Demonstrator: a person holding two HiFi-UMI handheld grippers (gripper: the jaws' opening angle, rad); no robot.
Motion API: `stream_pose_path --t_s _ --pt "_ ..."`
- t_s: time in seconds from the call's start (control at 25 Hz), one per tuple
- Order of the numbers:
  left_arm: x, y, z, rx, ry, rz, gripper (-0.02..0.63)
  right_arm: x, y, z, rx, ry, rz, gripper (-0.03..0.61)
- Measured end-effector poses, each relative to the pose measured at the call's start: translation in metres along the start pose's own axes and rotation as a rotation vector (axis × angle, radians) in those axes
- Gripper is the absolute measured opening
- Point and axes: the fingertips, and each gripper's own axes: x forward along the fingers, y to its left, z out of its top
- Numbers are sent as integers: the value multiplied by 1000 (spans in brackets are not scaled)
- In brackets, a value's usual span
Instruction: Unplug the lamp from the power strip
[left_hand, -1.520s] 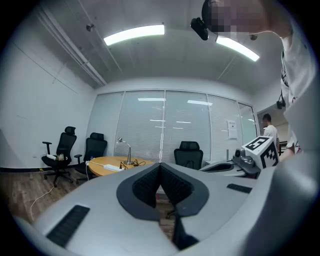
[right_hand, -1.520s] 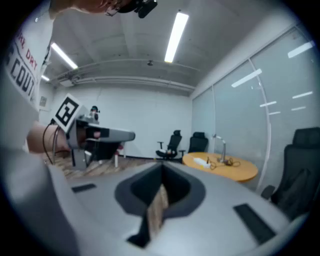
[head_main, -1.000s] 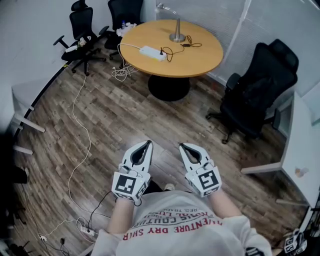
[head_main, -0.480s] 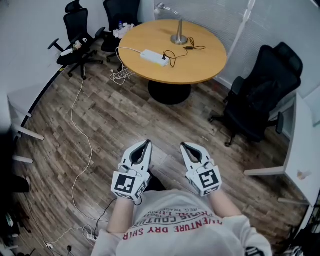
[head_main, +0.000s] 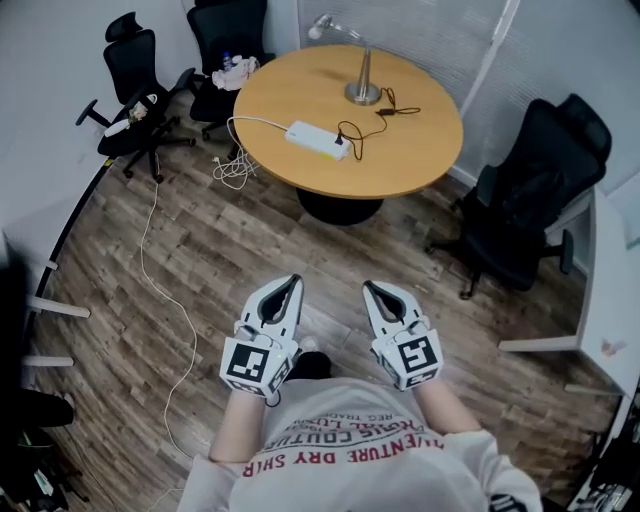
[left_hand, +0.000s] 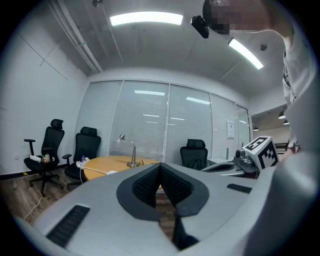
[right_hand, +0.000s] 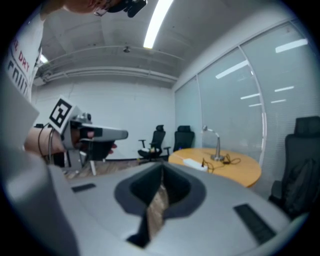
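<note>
The plug (head_main: 341, 142) I have to pull is a small black block at the right end of the white power strip (head_main: 312, 138), which lies on the round wooden table (head_main: 420, 165) in the upper middle of the head view. I judge the plug rigid and light, so the place to pinch it is its hard body, right where it meets the strip, and never the thin black cord (head_main: 372, 118). The cord looks limp and would only stretch or slip. It loops loosely back to the lamp (head_main: 362, 88), whose round metal base stands just beyond the strip toward the top of the frame. The strip itself looks light and its plastic slick on the smooth tabletop, so I expect it to lift or slide with the plug unless something pins it down. Its own white cable (head_main: 252, 122) runs off the table's left edge and trails down the wooden floor (head_main: 230, 230) along the left of the frame. Black chairs (head_main: 525, 190) stand at the right and upper left. Both tools are well apart from all this, low in the head view, near my chest: the left gripper (head_main: 292, 286) and the right gripper (head_main: 370, 290) each have their jaws pressed together with nothing between them, as each gripper view confirms.
</note>
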Motion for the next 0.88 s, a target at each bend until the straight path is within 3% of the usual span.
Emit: stream_pose_path --t_s 0.44,0.88 --pt "38 107 16 5 11 -56 29 102 3 18 7 47 -47 29" --pt "87 151 1 -13 41 -62 29 166 -28 13 7 76 -54 29"
